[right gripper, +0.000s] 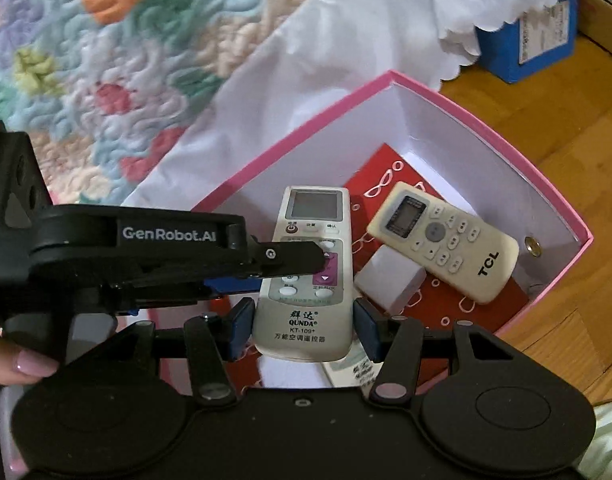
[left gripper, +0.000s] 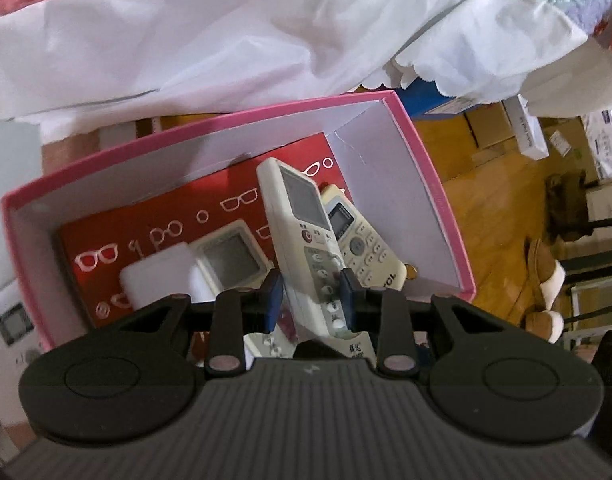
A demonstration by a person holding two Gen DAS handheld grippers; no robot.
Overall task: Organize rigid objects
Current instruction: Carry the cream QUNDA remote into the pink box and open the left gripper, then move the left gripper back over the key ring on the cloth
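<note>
A white QUNDA remote point(right gripper: 306, 280) hangs over the open pink box point(right gripper: 306, 120), and both grippers hold it. My right gripper point(right gripper: 304, 322) is shut across the width of its lower end. My left gripper point(right gripper: 306, 266) comes in from the left and clamps its button area. In the left wrist view the same remote point(left gripper: 302, 220) sits between the pads of the left gripper point(left gripper: 311, 284). In the box point(left gripper: 266, 114) lie a red case with a glasses print point(left gripper: 178, 224), a cream TCL remote point(right gripper: 446, 240), a white block point(right gripper: 390, 280) and another remote with a screen point(left gripper: 230, 256).
The box stands on a wooden floor point(right gripper: 566, 120) against a bed with a white sheet point(left gripper: 226, 40) and a patterned quilt point(right gripper: 106, 60). A blue box point(right gripper: 526, 40) lies beyond it. Cardboard boxes point(left gripper: 490, 128) and slippers point(left gripper: 546, 280) are to the right. A thumb point(right gripper: 22, 364) shows at the left.
</note>
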